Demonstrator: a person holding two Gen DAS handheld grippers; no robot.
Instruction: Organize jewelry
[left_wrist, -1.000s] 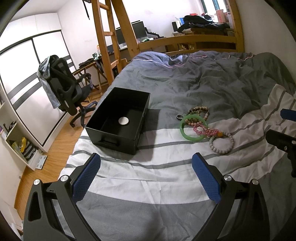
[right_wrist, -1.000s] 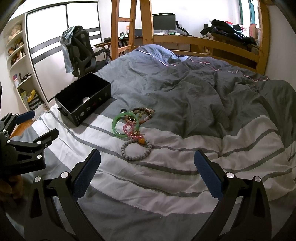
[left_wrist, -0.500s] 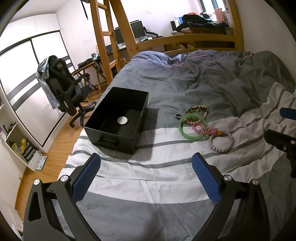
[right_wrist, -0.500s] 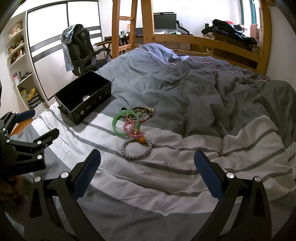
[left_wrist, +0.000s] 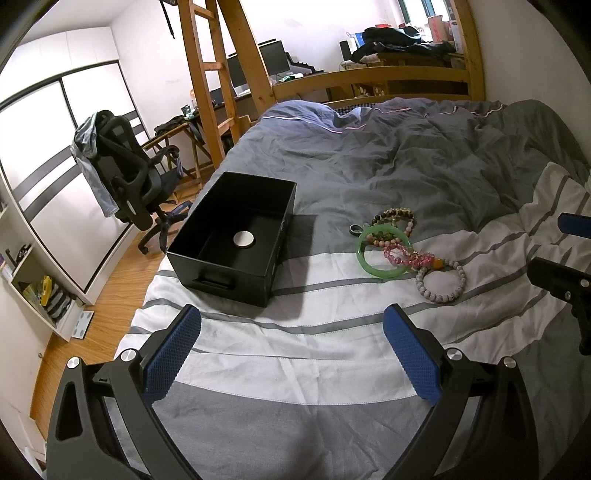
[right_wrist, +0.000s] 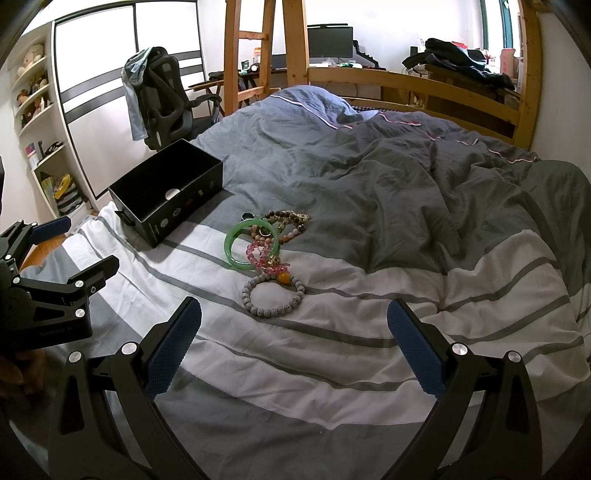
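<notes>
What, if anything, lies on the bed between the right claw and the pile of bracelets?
Nothing visible. Only bare striped duvet separates the open right claw from the grey bead bracelet, the nearest piece of the pile.

Soft daylight from rear windows, sharp centre, fisheye-warped dark edges.

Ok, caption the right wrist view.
Open right gripper facing a green jade bangle and grey bead bracelet on striped bedding.
</notes>
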